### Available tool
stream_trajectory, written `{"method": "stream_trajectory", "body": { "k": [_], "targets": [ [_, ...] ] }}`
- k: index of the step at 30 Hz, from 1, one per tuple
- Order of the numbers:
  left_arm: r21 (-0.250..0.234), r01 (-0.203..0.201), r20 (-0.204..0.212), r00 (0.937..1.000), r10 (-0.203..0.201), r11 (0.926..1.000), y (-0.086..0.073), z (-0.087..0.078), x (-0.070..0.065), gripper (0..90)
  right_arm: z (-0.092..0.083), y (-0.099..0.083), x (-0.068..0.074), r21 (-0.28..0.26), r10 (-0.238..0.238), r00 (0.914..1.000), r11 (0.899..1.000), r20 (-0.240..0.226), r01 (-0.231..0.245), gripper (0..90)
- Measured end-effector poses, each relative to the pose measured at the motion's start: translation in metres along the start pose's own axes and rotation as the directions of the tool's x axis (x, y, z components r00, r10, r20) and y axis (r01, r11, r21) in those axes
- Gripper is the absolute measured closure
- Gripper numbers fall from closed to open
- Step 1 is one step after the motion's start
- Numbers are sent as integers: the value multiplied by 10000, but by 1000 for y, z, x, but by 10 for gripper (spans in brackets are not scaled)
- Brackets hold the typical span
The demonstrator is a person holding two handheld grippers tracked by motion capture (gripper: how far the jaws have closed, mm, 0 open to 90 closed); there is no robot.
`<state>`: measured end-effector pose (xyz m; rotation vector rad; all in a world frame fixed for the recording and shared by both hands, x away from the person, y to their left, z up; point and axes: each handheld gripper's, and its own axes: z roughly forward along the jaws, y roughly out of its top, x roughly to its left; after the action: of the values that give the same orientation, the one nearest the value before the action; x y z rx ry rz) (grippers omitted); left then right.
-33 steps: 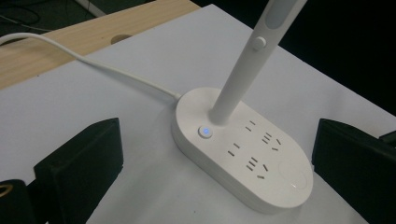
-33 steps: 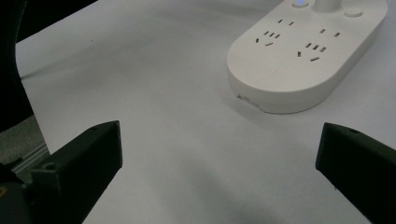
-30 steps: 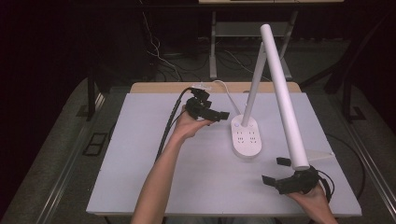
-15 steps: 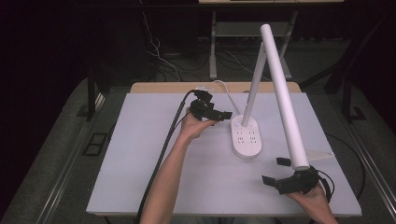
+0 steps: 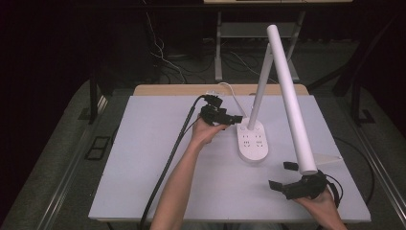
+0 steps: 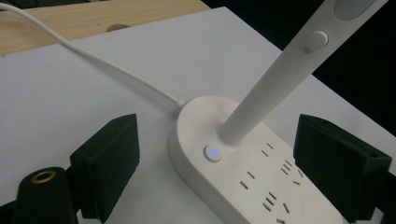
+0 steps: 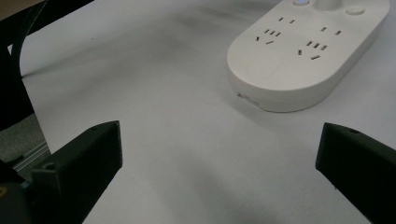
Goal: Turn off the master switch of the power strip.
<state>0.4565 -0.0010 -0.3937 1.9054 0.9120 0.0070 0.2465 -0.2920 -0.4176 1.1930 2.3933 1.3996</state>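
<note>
A white desk lamp stands on a power-strip base (image 5: 253, 141), with a slanted stem (image 5: 261, 86) and a long tube head (image 5: 292, 100). My left gripper (image 5: 233, 119) is at the base's far left end. In the left gripper view its jaws (image 6: 219, 163) straddle that end of the base (image 6: 243, 172), where a small button glows blue (image 6: 213, 152). The jaws have just been closing, and neither pad touches the base or the stem (image 6: 275, 84). My right gripper (image 5: 281, 175) rests near the front right, below the lamp head, open and holding nothing (image 7: 219, 158).
The lamp's white cable (image 6: 93, 56) runs back across the white board (image 5: 153, 143) to the wooden table edge (image 5: 167, 89). My left gripper's black cable (image 5: 172, 158) trails along the forearm. A metal frame and loose cables (image 5: 163, 57) lie beyond the table.
My left gripper has moved a little right and down toward the lamp base. The right gripper has stayed where it was.
</note>
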Motion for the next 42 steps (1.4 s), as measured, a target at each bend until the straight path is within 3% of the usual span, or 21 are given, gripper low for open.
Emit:
{"method": "stream_trajectory", "body": {
  "k": [1,3,7,14,22,30,35,41,42],
  "targets": [
    [107,-125,49,9999,125,9999,0,1,1,145,0,0,0,-7,-47,10000,10000,3,47,0],
    [-5,102,86,9999,-102,9999,-2,4,0,149,0,0,0,-2,-50,10000,10000,10,50,0],
    [122,76,247,9997,-79,9999,-4,9,1,179,0,0,0,4,17,10000,10000,15,-17,0],
    [377,-94,364,9993,80,9992,-7,17,1,287,-1,0,-1,19,18,10000,10000,15,-18,0],
    [448,17,495,9988,-39,9990,-10,26,-1,387,0,0,-1,80,32,10000,10000,-29,-31,0],
    [578,5,424,9991,-29,9983,-12,35,-4,478,1,0,-1,83,-48,10000,10000,-18,48,0],
    [667,-47,409,9992,19,9978,-13,39,-5,591,0,0,-1,95,-4,10000,10000,-34,4,0],
    [610,174,208,9996,-187,9980,-14,44,-8,688,0,0,-1,100,-21,10000,9999,-40,21,0],
    [700,-80,211,9998,65,9975,-14,44,-7,728,0,0,-1,104,-19,10000,9999,-44,19,0]
  ]
}}
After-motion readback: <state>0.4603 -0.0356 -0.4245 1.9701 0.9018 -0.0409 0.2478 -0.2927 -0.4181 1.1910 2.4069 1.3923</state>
